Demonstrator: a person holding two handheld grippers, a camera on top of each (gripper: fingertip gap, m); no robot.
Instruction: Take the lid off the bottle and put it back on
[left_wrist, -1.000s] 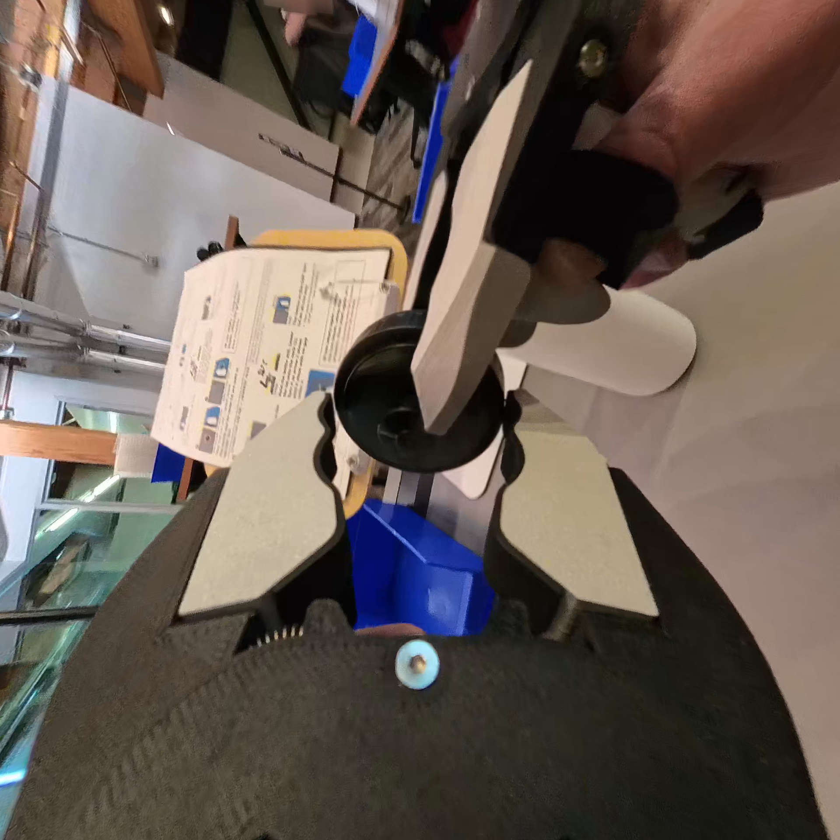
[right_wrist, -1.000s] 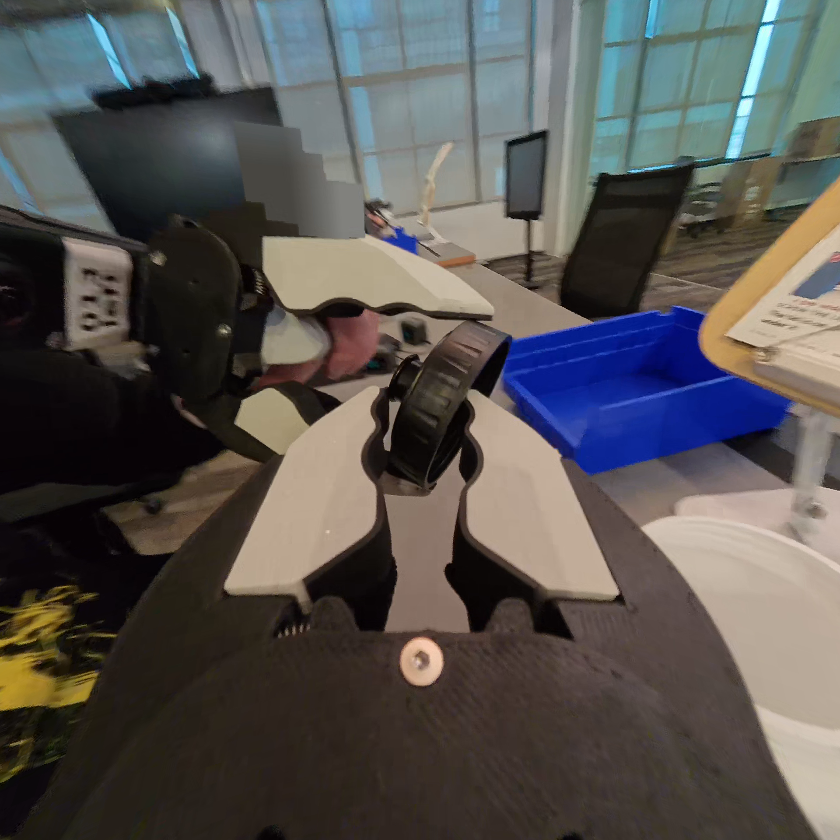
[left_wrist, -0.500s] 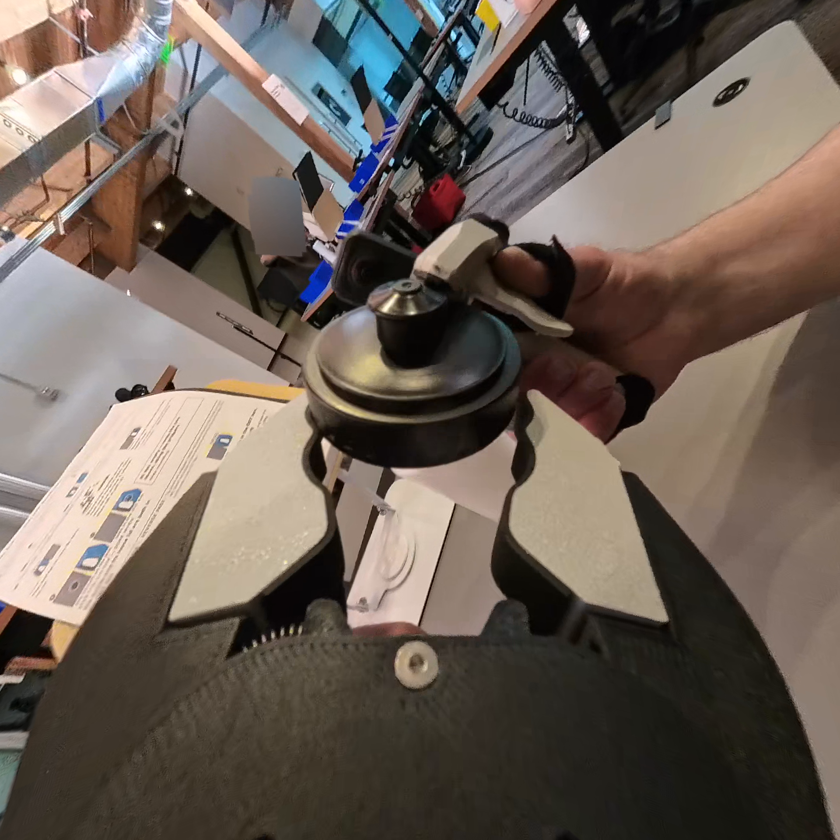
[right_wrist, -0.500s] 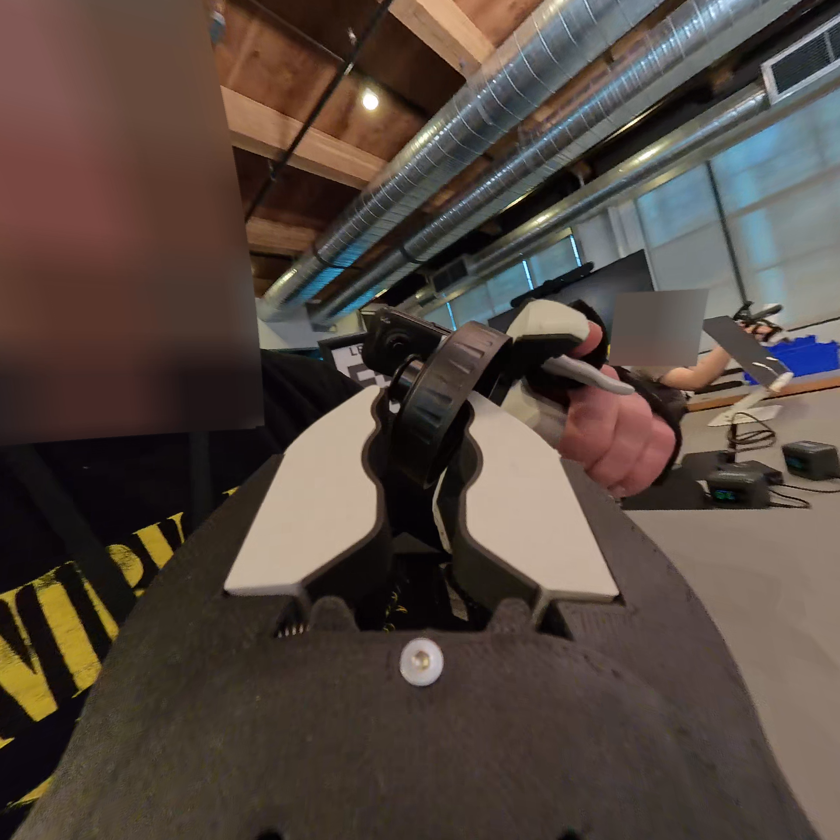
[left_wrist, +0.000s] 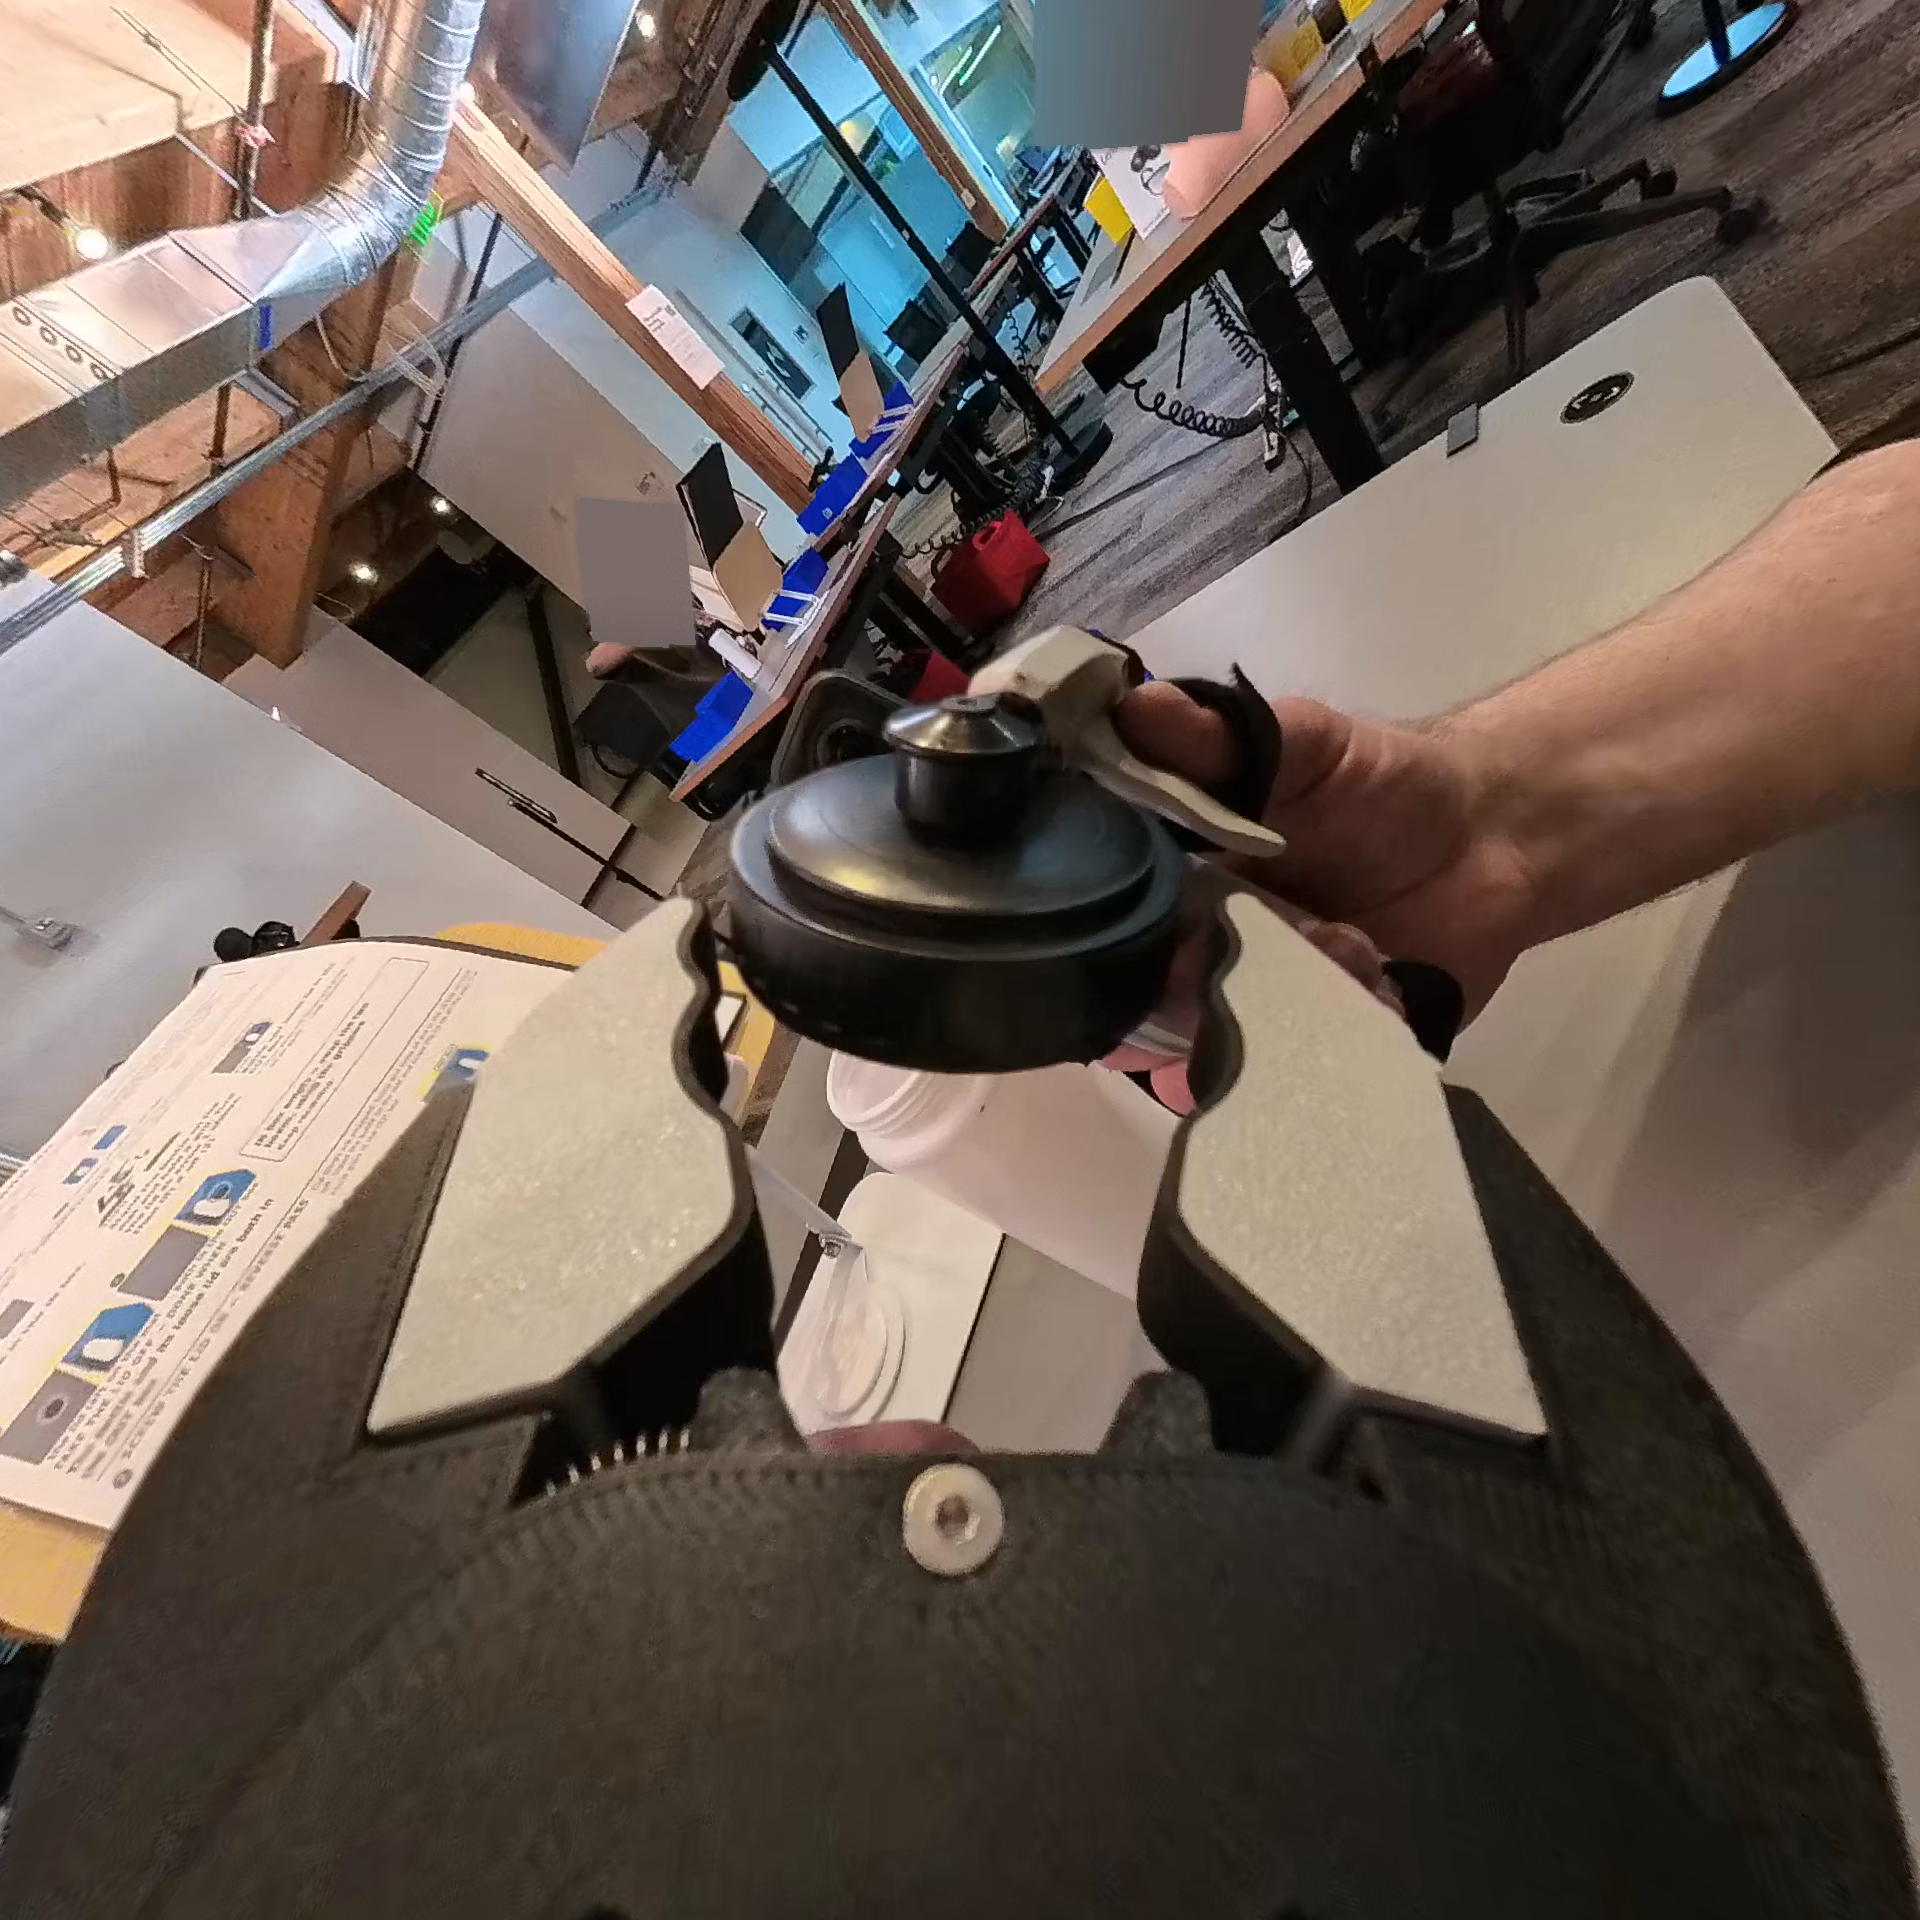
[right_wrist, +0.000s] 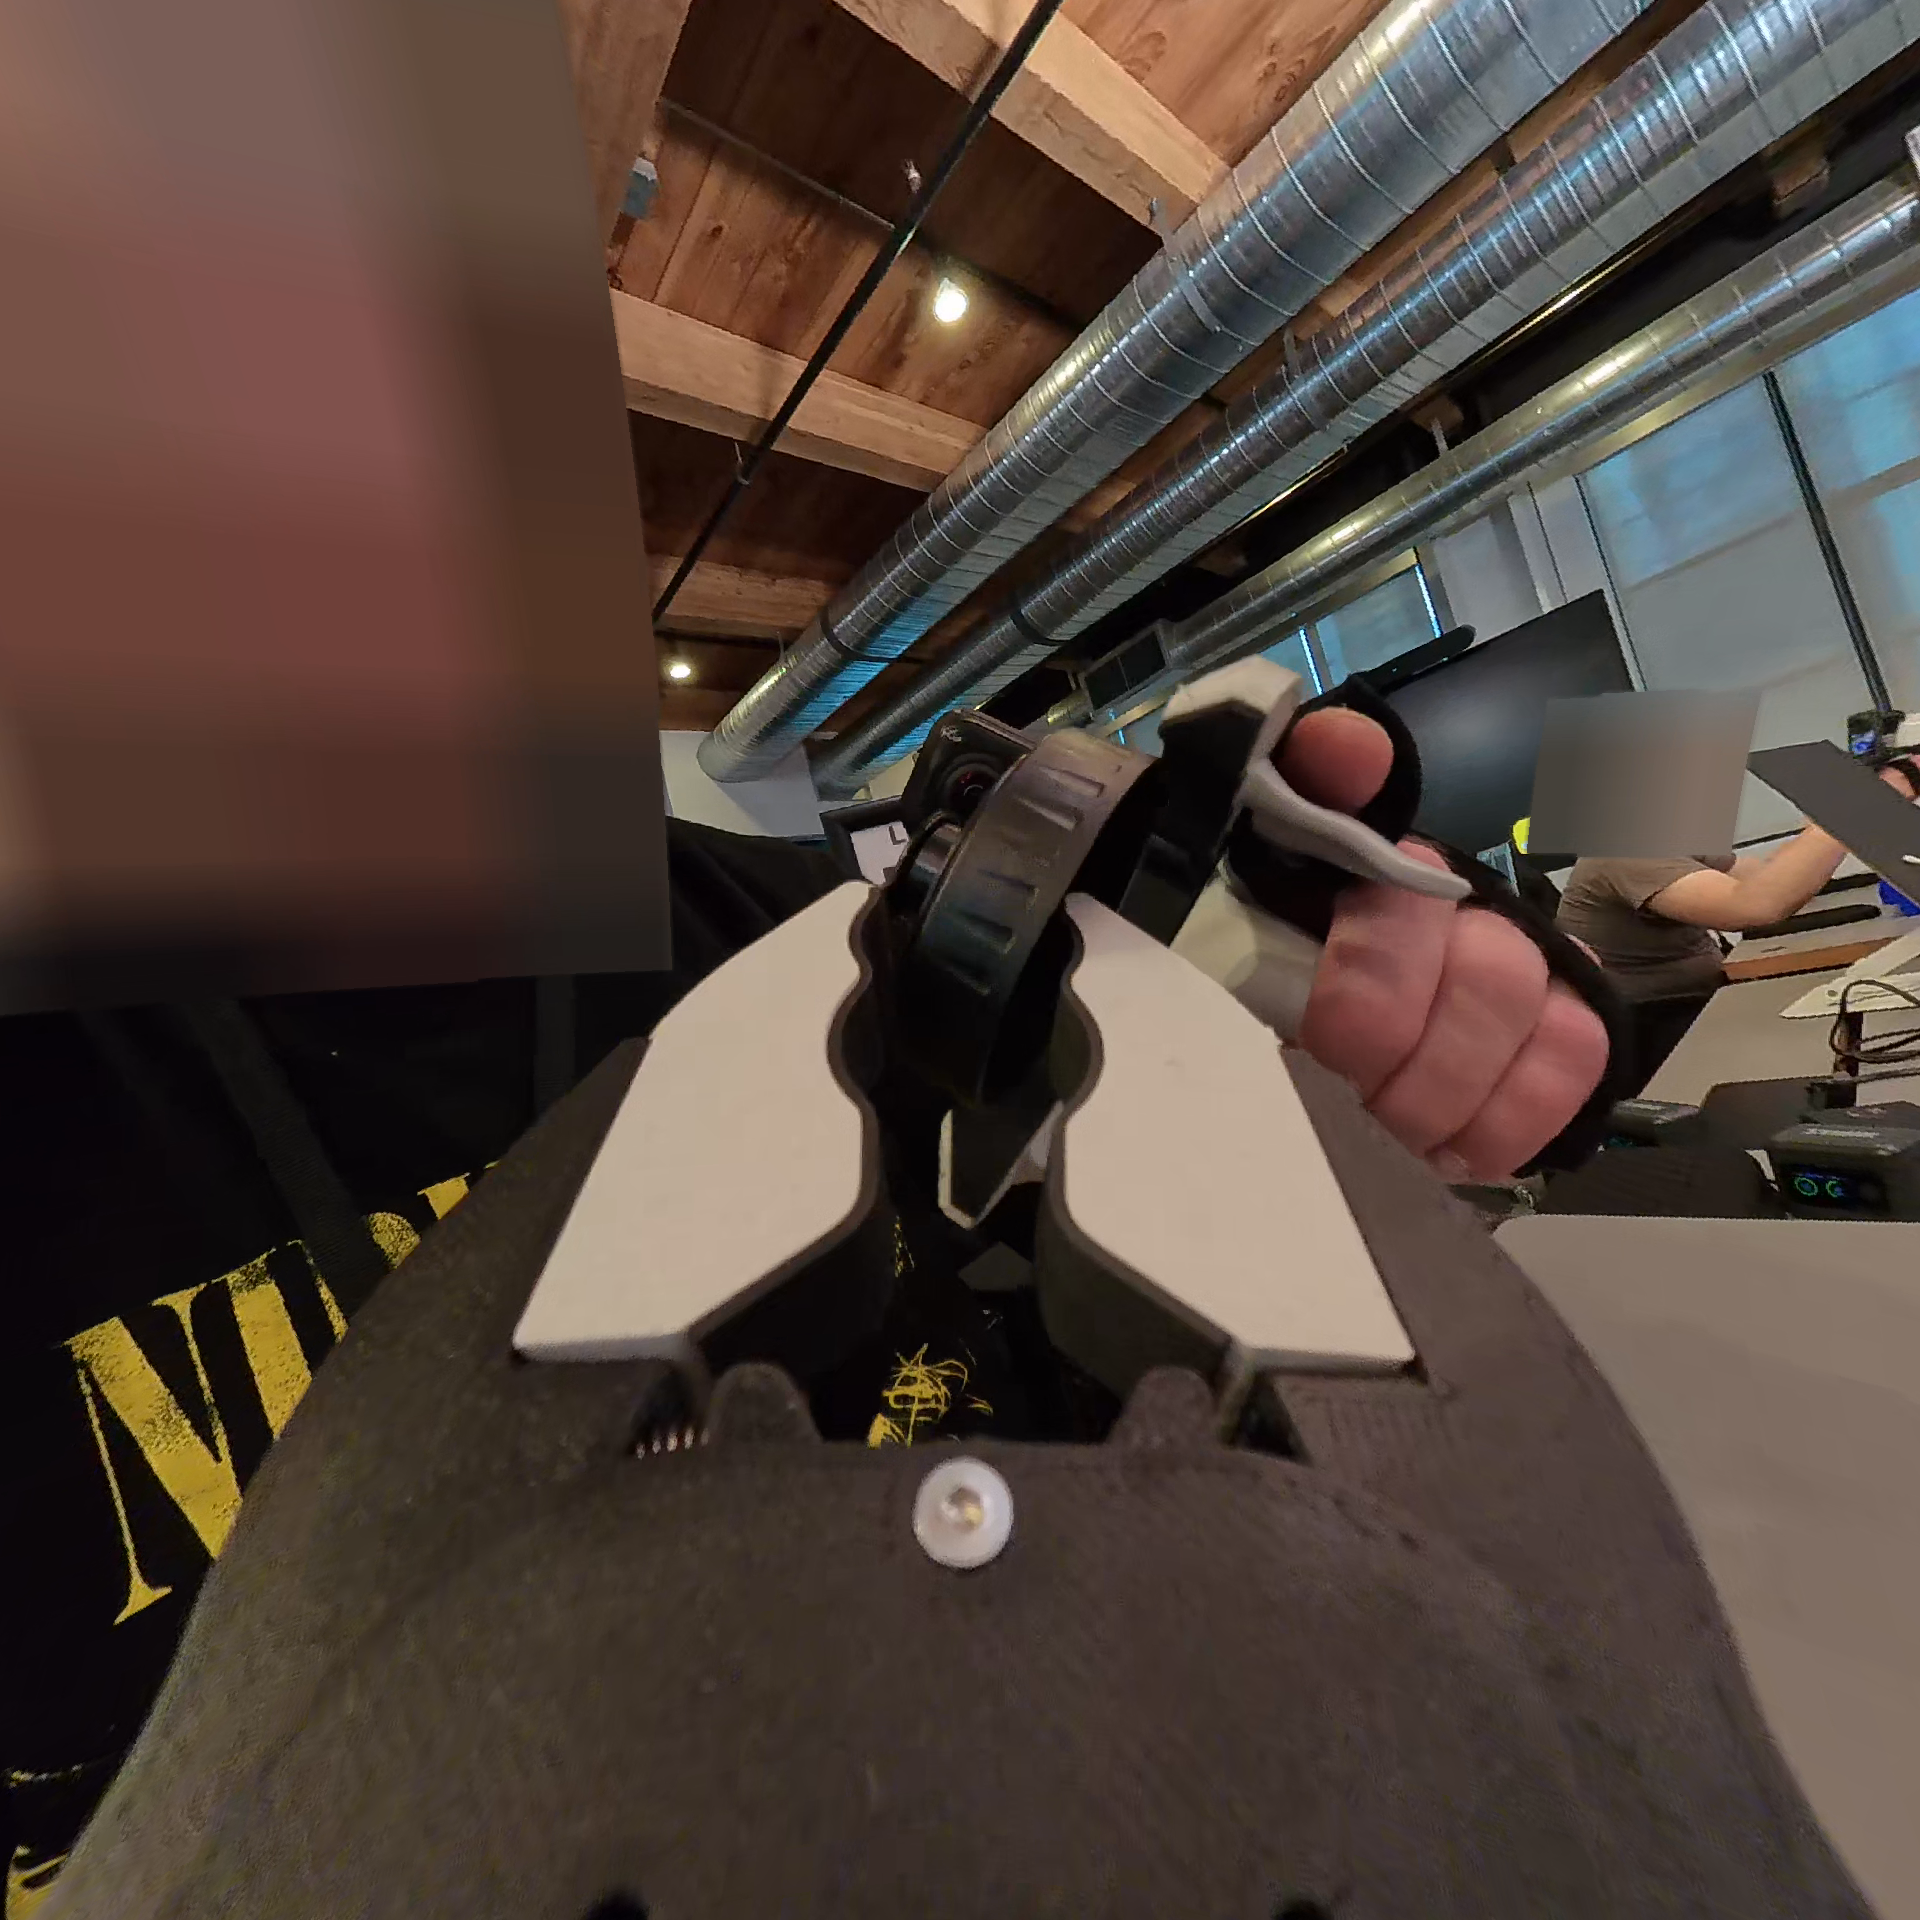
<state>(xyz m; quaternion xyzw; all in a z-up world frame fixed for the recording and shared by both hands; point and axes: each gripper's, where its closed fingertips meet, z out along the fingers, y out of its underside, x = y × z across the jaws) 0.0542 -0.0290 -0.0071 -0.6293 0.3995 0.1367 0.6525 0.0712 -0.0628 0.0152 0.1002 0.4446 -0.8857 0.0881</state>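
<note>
Lid (left_wrist: 951, 935) is off, so half the job is done; screwing it back on remains. My right tongs (right_wrist: 971, 935) clamp it edge-on. My left tongs (left_wrist: 956, 961) sit wide on either side of it; I can't tell if they touch it. The white bottle (left_wrist: 997, 1153) lies just below, neck open. Compared with half a second ago, little differs: the bare neck now shows under the lid.

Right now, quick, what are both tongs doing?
Left tongs: open, either side of the round black plastic lid with a knob.
Right tongs: closed on that lid.
</note>
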